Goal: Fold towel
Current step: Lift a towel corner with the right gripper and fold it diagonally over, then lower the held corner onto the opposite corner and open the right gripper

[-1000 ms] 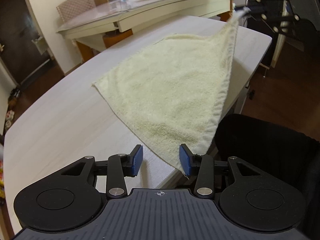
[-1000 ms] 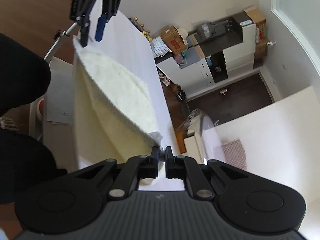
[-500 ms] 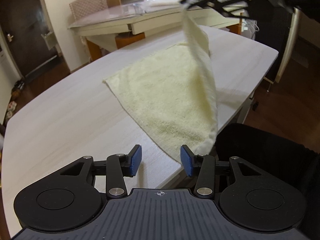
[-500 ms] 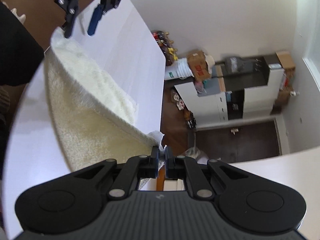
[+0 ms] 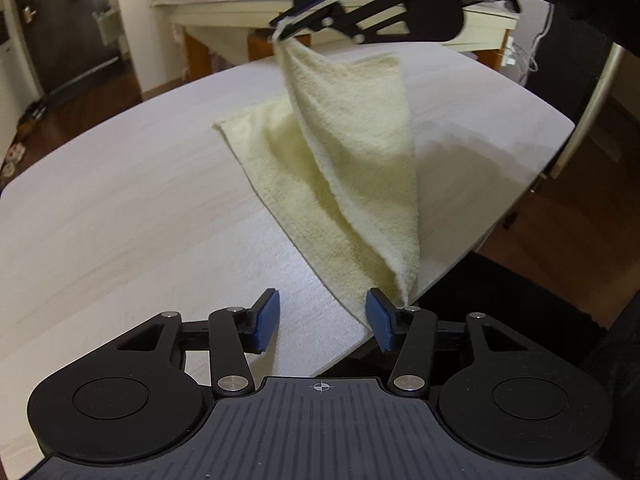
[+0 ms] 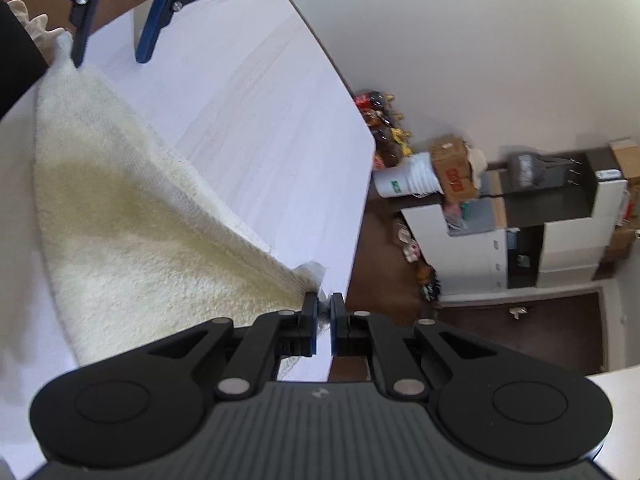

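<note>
Right gripper clenched on corner of pale yellow towel, lifted above wooden table; rest of towel lies flat. Left gripper released, at near corner by table edge. Risk: thin pinch slips; near corner unpinned, towel could drag off edge.

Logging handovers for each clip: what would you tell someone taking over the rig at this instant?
Right claw: shut on a corner of the towel, lifted above the table.
Left claw: open, empty, at the towel's near corner by the table edge, one pad beside the cloth.
Towel: far part flat on the table, right side raised like a tent.
Done: corner picked up, fold started.
Left: carry the corner across, lay it down, flatten, finish folding.
</note>
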{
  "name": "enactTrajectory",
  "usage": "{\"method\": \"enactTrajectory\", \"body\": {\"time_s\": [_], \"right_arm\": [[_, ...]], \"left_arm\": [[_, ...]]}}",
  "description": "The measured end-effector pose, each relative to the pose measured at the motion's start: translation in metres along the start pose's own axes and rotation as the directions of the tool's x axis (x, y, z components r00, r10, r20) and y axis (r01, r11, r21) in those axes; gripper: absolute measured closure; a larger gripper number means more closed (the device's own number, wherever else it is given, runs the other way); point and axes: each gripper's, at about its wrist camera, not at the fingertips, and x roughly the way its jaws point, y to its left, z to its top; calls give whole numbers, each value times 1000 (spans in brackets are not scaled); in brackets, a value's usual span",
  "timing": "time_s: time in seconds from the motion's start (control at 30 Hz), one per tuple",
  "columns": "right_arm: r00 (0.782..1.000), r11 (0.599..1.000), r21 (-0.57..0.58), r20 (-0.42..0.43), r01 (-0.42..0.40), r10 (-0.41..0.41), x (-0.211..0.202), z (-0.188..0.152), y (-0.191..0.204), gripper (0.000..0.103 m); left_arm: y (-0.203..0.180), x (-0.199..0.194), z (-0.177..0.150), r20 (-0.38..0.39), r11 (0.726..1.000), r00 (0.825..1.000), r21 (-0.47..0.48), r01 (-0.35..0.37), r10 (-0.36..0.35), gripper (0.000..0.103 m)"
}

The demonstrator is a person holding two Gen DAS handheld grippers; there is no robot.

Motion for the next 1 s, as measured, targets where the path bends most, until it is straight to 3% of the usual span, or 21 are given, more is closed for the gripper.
{"method": "enactTrajectory", "body": {"time_s": [0.27,0.5,0.83,1.0], "right_arm": [[995,995,-36,23,-92,92,39,6,-8,96],[986,985,-64,21,-163,165,65,9,-9,96],[986,985,-30,10,-168,169,81,9,-3,91],[994,995,5,43,-104,104,71,6,-6,87]], "left_arm": [[-6,-4,1,-18,993,998,-100,-56,55,49],[-10,-2,3,-33,972,993,-204,-115,110,50],[-12,1,8,-50,946,988,-286,-156,148,50],[-13,0,7,-57,938,985,-300,-172,162,49]]}}
